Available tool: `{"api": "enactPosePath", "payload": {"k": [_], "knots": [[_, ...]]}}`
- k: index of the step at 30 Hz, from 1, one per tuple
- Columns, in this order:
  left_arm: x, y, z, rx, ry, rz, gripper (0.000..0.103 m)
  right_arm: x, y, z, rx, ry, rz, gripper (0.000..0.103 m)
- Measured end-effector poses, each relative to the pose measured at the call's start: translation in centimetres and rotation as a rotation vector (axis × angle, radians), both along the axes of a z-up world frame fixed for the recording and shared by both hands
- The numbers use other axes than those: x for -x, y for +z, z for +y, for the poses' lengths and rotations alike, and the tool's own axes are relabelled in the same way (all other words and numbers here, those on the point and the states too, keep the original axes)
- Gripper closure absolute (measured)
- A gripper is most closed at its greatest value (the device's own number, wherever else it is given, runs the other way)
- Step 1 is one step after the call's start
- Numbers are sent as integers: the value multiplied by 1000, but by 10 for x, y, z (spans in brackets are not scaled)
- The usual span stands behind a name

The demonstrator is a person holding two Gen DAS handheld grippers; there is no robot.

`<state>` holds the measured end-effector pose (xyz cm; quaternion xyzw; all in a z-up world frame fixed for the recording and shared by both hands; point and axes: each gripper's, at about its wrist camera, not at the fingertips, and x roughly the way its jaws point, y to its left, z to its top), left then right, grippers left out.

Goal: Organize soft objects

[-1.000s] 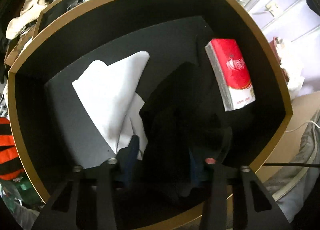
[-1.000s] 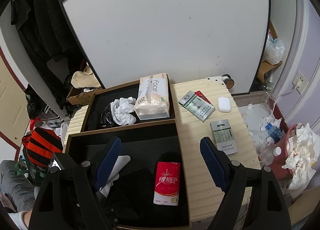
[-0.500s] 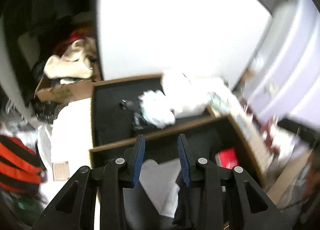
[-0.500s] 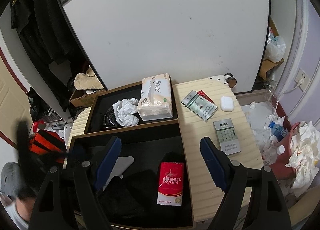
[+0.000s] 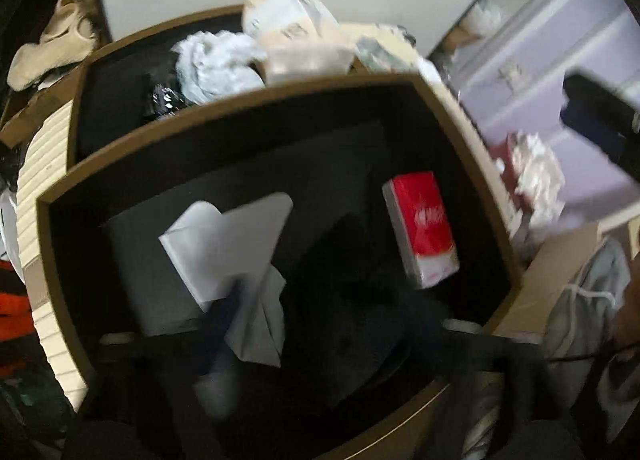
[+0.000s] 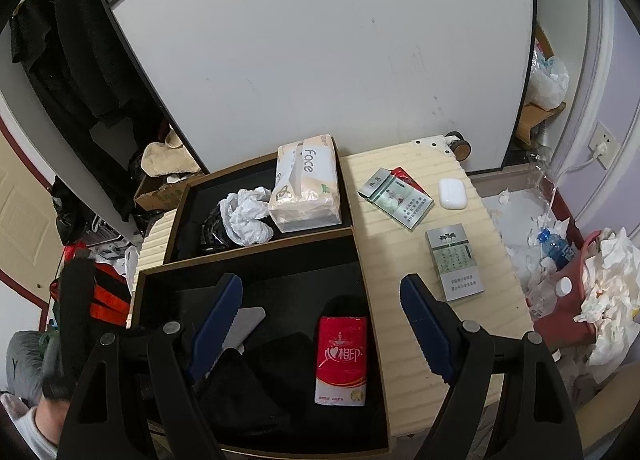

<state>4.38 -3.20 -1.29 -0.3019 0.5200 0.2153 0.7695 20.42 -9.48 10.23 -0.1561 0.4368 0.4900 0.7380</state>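
A: Right wrist view first, what do you see?
B: The right gripper hangs over the near black tray with its blue pads spread wide and nothing between them. Below lie a red tissue pack by the tray's right wall, a black cloth left of it, and a grey-white folded cloth further left.

A: And the far tray?
B: It holds a "Face" tissue pack, a crumpled white tissue touching it, and something dark beside that.

A: Left gripper?
B: Badly blurred in the left wrist view. Its jaws have just been opening and now stand wide apart above the black cloth, pinching nothing. The folded cloth sits left of it, the red pack right.

A: Anything on the table?
B: Two green cartons, a red pack under one, and a white earbud case, all apart from the trays
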Motion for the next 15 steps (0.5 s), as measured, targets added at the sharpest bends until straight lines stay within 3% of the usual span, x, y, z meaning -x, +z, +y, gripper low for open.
{"api": "enactPosePath", "payload": {"k": [8,15], "knots": [[4,-25,6,115,80,85,12,0,0,0,-3,-1,3,23],[-4,-42,-7,164,23,131,12,1,0,0,-1,-2,2,23]]}}
